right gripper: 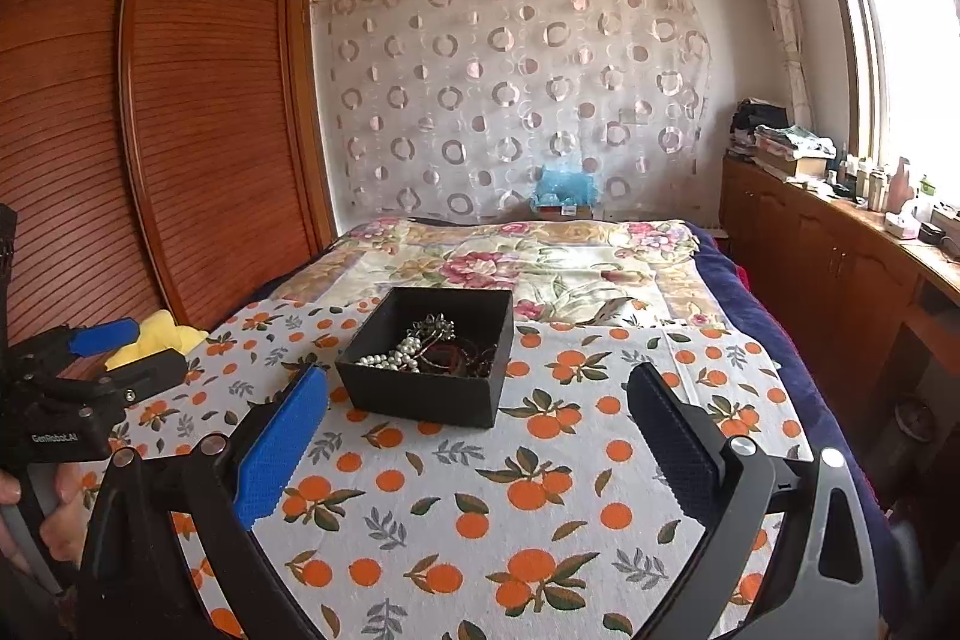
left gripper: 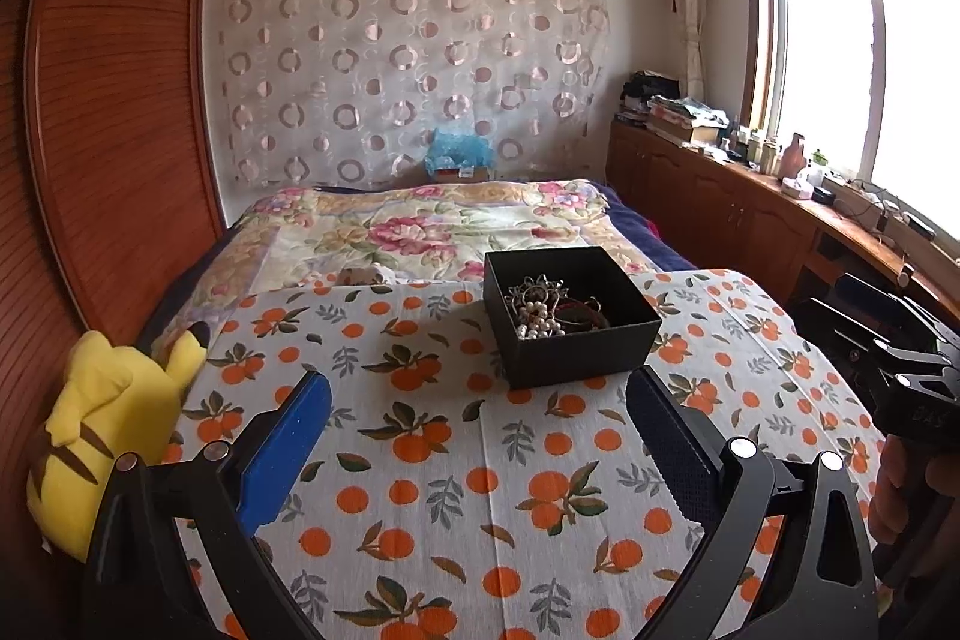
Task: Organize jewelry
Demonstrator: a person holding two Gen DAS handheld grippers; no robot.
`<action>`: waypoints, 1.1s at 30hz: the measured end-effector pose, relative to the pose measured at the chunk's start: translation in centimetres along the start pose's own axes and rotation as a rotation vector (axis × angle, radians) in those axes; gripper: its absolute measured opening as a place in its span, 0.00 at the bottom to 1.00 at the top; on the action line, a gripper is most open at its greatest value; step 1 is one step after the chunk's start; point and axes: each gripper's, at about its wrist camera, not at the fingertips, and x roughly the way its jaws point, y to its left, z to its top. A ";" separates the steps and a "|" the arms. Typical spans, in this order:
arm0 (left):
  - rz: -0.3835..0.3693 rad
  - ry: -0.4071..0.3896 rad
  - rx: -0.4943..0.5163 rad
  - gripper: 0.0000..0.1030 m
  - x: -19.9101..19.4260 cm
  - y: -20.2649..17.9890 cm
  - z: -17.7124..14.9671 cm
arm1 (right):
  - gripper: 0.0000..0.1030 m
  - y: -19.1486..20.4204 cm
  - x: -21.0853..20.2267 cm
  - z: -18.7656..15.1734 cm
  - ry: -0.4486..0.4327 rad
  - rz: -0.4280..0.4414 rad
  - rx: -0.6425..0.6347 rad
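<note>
Now one black box (left gripper: 573,319) sits on the orange-print cloth (left gripper: 480,460) near that cloth's far edge, where the cloth meets the floral quilt (left gripper: 420,226) on the bed. Inside the box lies a tangle of jewelry (left gripper: 549,310): one string of pearls (right gripper: 390,355) toward the near left wall, silvery chain pieces behind it, and dark reddish bands toward the right; the exact number of pieces cannot be told. Two grippers are in view. Seen from its own camera, the left gripper (left gripper: 480,412) hangs over the cloth with its jaws spread wide, one blue pad and one black pad, nothing between them, the box just beyond the black pad. Likewise the right gripper (right gripper: 477,406) has its jaws spread wide and empty, one blue and one black pad, with the box just past them toward the blue side. Each gripper shows at the side of the other's view, held by a hand (right gripper: 57,514). One yellow plush toy (left gripper: 102,430) lies at the cloth's left edge, against the wooden wardrobe (right gripper: 180,100). Neither gripper touches the box.
</note>
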 end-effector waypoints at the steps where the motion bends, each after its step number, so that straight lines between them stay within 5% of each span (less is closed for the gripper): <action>1: 0.000 -0.001 0.001 0.92 0.0 0.0 0.0 | 0.97 0.0 0.0 0.0 0.000 0.000 0.000; 33: 0.000 -0.034 0.002 0.92 -1.1 -0.1 -0.1 | 0.97 -0.1 -0.2 -0.5 0.001 0.008 0.013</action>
